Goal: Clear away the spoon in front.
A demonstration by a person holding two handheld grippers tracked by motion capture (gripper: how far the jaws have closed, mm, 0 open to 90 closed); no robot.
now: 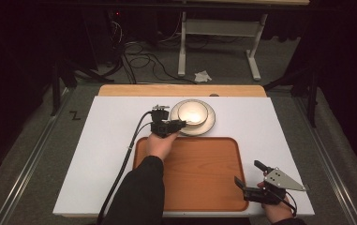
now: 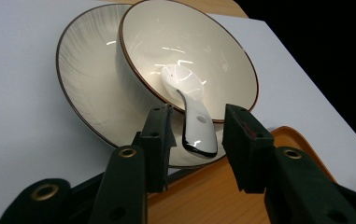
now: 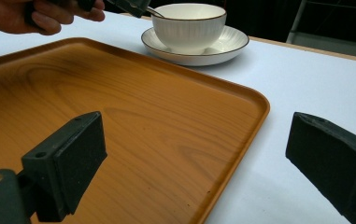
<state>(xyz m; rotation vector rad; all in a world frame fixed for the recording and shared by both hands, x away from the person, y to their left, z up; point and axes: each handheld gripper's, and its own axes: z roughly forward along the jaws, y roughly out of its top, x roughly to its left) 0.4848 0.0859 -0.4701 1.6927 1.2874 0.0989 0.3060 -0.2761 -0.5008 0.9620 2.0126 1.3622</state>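
Spoon (image 2: 195,122) leaned in our bowl (image 2: 189,56) near the table's far edge, left gripper (image 2: 196,140) wide astride its handle, right gripper (image 3: 203,163) gaped wide.

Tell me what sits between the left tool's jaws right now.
The white spoon's handle, leaning out over the bowl rim, lies in the open gap of the left tool, per the left gripper view.

One bowl (image 1: 193,112), one plate (image 1: 207,125), one spoon (image 2: 195,122), all stacked together. One wooden tray (image 1: 199,178) on one white board (image 1: 106,154). Two grippers: left (image 1: 176,124), right (image 1: 250,179).
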